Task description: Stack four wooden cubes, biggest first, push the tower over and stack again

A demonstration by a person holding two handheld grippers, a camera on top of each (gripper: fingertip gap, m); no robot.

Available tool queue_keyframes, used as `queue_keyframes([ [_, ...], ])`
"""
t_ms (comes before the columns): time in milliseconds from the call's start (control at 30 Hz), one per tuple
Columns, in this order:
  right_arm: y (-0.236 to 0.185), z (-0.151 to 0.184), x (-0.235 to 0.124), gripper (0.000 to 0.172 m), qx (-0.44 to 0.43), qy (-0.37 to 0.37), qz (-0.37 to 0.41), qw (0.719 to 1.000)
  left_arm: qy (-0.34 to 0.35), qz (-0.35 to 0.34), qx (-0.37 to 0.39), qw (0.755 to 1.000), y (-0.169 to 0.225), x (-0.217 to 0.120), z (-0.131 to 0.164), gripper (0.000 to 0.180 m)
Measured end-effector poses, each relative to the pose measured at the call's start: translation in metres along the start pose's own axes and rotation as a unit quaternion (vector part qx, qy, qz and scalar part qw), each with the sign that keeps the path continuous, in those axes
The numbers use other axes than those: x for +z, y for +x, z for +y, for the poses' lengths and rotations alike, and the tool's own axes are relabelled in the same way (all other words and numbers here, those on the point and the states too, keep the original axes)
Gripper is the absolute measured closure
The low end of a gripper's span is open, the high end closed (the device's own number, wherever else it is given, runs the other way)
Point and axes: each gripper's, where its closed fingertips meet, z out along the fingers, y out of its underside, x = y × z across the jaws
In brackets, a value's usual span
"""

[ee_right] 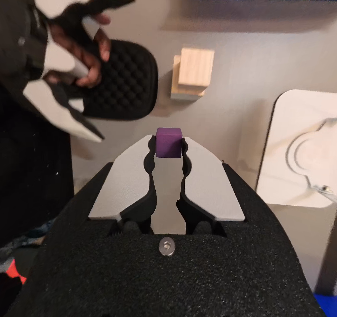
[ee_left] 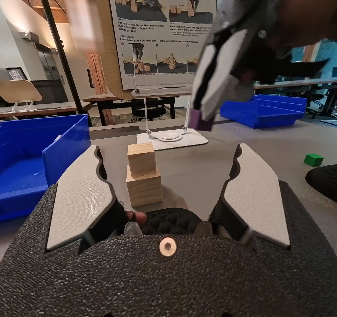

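A small purple cube (ee_right: 168,142) sits clamped at the very tips of the right gripper (ee_right: 168,145), both dark pads pressed against its sides, and it hangs in the air above the grey table (ee_right: 237,62). From the left wrist view the same purple cube shows up and to the right of the wooden stack, its upper part hidden behind the blurred white fingers that pinch it.

Below and ahead of it stand two pale wooden cubes — a smaller wooden cube (ee_left: 141,159) resting on a larger wooden cube (ee_left: 145,189), set a little off-centre so that a strip of the lower one's top shows. The left gripper (ee_left: 168,162) hovers just before this stack with its jaws spread wide and nothing between them; the stack stands forward of the opening, touching neither finger. The hand (ee_right: 87,53) that holds it is partly seen from the right wrist view, much smeared by motion.

Behind the stack lies the white base plate (ee_left: 193,140) of a stand that carries a printed instruction sheet (ee_left: 160,34), its right part covered by the right gripper. A green cube (ee_left: 313,159) lies well apart at the right. A blue bin (ee_left: 36,162) stands at the left, cut off by the frame edge — another blue bin (ee_left: 264,111) farther back at the right.
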Motion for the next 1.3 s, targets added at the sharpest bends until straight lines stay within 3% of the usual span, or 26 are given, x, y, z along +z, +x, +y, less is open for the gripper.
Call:
queue_keyframes([
  [167,0.016,-0.046,0.015,0.146,0.012,-0.042,0.024,0.999,0.001,0.003,0.0,1.0,0.001,0.0,0.0,0.048],
  [367,0.031,-0.072,0.037,0.146,0.026,-0.081,0.026,0.996,0.003,0.005,-0.003,1.0,0.0,0.0,-0.001,0.048],
  [633,0.032,-0.069,0.056,0.146,0.026,-0.103,0.015,0.994,0.004,0.006,-0.003,1.0,0.0,0.0,-0.001,0.048],
  [1300,0.034,-0.067,0.06,0.145,0.025,-0.107,0.012,0.994,0.006,0.006,-0.004,1.0,0.001,0.0,-0.001,0.05],
])
